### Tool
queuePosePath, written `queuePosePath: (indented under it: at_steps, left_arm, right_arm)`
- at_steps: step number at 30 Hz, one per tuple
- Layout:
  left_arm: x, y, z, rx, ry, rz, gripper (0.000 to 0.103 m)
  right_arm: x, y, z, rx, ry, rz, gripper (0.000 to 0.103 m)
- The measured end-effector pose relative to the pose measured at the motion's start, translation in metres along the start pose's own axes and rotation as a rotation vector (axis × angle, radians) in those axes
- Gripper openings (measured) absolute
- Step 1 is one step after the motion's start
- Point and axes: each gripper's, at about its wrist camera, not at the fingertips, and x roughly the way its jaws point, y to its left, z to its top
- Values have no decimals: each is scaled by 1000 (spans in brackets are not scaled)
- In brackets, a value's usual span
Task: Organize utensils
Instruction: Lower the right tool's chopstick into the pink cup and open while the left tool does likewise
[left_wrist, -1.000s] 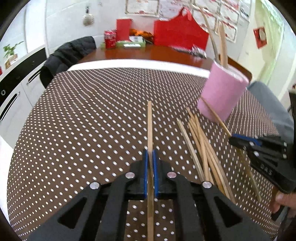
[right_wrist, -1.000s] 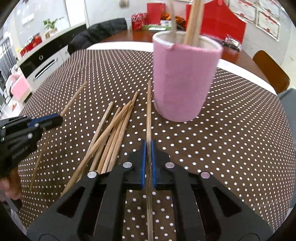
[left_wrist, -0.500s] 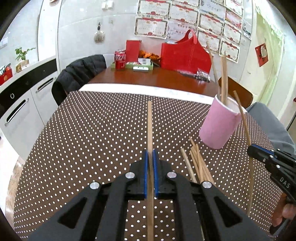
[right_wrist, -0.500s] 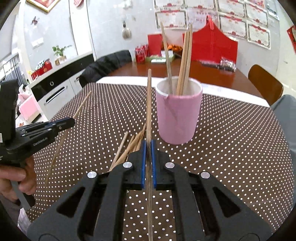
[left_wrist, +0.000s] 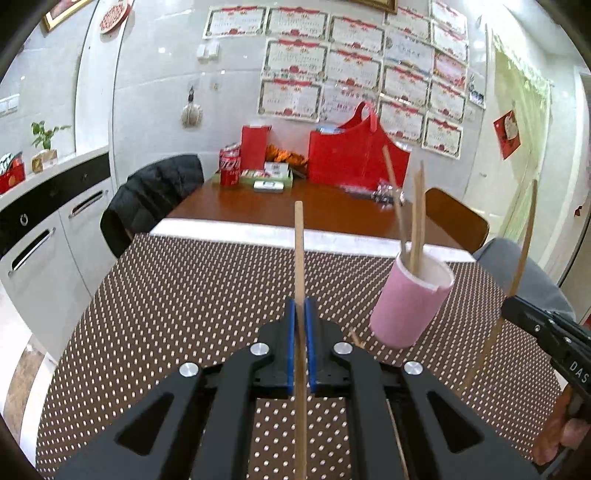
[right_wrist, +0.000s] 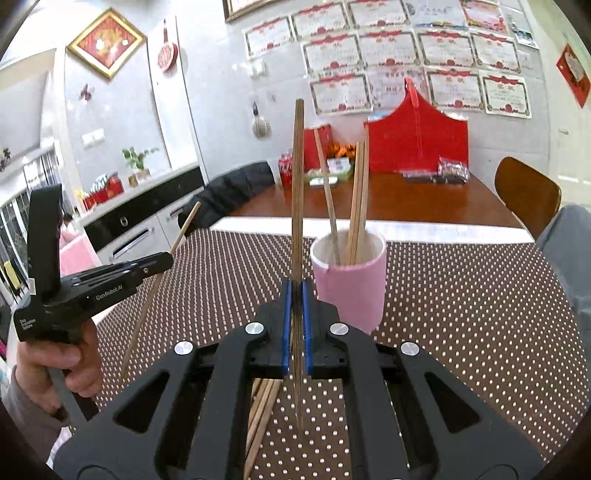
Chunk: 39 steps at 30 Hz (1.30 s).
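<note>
I'm seeing matt black plastic on my left gripper (left_wrist: 301, 332), with blue rubbery-looking pads (left_wrist: 290, 343) and shiny metal bolts (left_wrist: 259, 348). It's pinching a pale, smooth wooden chopstick (left_wrist: 299, 251). The cup (left_wrist: 408, 306) is looking like matt pink paper with a white rim. The tablecloth (left_wrist: 192, 295) is showing as woven, dotted brown, and the far table (left_wrist: 295, 210) is gleaming as polished wood.

Black plastic left gripper (left_wrist: 300, 314) and right gripper (right_wrist: 294, 295), each with blue pads inside the fingers and round silver screws on triangular cut-out arms. White "GenRobot.AI" lettering on the housing at left of the right wrist view. Grey sleeve (right_wrist: 26, 410) at lower left.
</note>
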Motion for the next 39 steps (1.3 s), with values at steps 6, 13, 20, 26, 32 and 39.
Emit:
queuePosePath:
  at_steps: [6,13,20,26,32,39]
  left_arm:
    - [-11,-12,23,9,-58,-23,5]
    - [-14,-21,52,-3,-126,-76,5]
    - [1,-35,89,-17,-194,-184,5]
    - [31,-47,119,-73,-216,-310,5]
    - [52,-65,138,-118,-300,-440,5]
    - [71,-94,130,-89,-379,-500,5]
  right_arm:
    - [-8,-3,18,20,-79,41,5]
    - [-13,-7,51,58,-170,81,5]
    - [-8,-27,94,94,-260,75,5]
    - [-3,-47,122,86,-296,44,5]
    - [-3,-59,132,67,-299,16,5]
    - [3,-68,132,57,-278,-3,6]
